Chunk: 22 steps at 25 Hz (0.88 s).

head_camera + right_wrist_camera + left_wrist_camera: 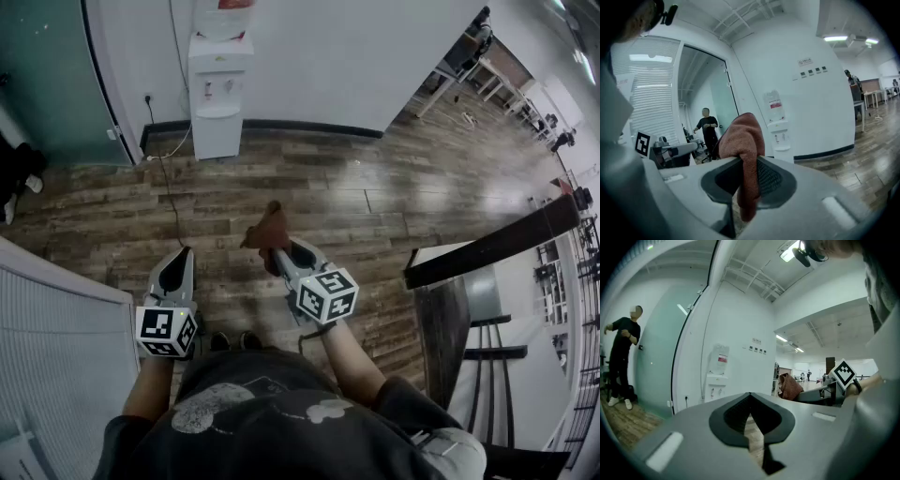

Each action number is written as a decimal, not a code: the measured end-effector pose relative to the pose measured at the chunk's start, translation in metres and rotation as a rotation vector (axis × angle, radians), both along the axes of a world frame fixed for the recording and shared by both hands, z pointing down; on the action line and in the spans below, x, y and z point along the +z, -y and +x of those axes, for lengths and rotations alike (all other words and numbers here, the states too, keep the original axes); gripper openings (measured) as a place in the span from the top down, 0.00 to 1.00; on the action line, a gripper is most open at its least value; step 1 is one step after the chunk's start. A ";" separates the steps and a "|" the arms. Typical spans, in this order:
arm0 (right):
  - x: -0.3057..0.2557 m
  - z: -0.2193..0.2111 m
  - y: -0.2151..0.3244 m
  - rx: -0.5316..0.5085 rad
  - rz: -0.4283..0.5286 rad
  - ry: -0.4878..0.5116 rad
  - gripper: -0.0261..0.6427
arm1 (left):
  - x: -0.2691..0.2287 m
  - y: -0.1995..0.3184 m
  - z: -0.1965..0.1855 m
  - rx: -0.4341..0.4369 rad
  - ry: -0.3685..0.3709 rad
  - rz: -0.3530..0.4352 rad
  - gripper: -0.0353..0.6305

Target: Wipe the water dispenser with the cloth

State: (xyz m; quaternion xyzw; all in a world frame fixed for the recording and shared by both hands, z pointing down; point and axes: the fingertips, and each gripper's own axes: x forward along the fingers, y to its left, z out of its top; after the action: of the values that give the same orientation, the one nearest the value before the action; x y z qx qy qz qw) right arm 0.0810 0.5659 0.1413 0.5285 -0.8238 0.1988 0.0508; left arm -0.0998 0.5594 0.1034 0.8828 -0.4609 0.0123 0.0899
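The white water dispenser [217,94] stands against the far wall, a few steps ahead across the wood floor; it also shows in the left gripper view [717,376] and the right gripper view [777,124]. My right gripper [279,251] is shut on a reddish-brown cloth [269,228], which bunches above the jaws and hangs down between them [743,140]. My left gripper [180,258] is held level beside it, to its left, its jaws together with nothing in them [750,413]. From the left gripper view the cloth [790,386] shows at the right.
A person in black [621,362] stands by the glass wall to the left of the dispenser. A black cable [167,187] runs across the floor from the wall socket. A dark table and chair [469,309] stand at my right, a white slatted panel [56,347] at my left.
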 end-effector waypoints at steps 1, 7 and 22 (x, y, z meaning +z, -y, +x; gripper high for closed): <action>0.001 0.000 0.001 0.003 -0.001 0.003 0.88 | 0.000 0.001 -0.001 -0.003 0.002 0.002 0.92; 0.001 0.001 0.008 0.013 -0.001 0.019 0.87 | 0.000 0.007 -0.002 -0.021 -0.003 -0.009 0.92; 0.008 -0.009 0.019 0.020 -0.011 0.035 0.88 | 0.008 0.021 -0.007 -0.017 -0.019 -0.036 0.92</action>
State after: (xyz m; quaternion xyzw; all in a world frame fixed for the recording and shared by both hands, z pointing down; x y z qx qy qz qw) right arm 0.0721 0.5464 0.1491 0.5328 -0.8182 0.2129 0.0370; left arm -0.1069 0.5383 0.1113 0.8771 -0.4673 0.0114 0.1102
